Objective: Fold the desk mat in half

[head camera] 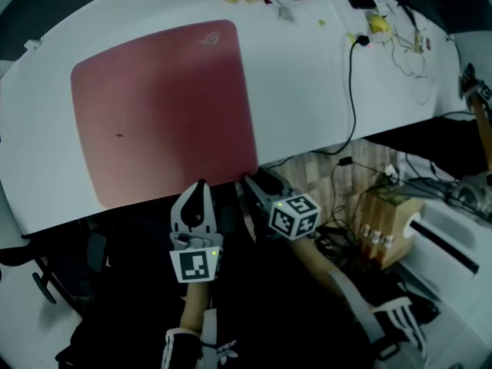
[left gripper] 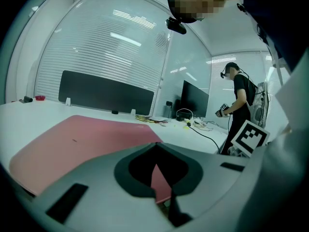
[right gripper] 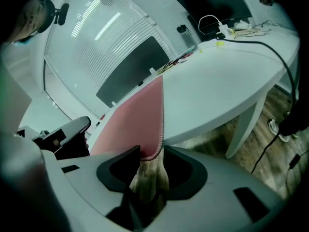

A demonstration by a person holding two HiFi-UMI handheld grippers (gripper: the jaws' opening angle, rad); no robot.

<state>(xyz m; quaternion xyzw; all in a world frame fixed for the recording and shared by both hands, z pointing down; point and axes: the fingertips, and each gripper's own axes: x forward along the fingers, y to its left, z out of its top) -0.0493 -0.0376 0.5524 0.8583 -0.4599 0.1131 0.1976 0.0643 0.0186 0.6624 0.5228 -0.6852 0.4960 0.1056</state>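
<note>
Head view: pink mat [head camera: 161, 106] lies flat on white table [head camera: 307, 91]. Right gripper [head camera: 252, 184] gapes around its five-o'clock corner; left gripper [head camera: 201, 184] sits closed at six o'clock.

Desk mat [head camera: 161, 106] plain pink-red; table [head camera: 307, 91] white; cable [head camera: 352, 91] black; floor [head camera: 315, 169] brown wood-grain; box [head camera: 388, 217] tan.

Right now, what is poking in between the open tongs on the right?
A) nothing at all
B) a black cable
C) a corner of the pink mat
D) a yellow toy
C: in the right gripper view, the right tongs stand apart, and the rounded corner of the pink desk mat sits in the gap between them, not yet pinched.
</note>
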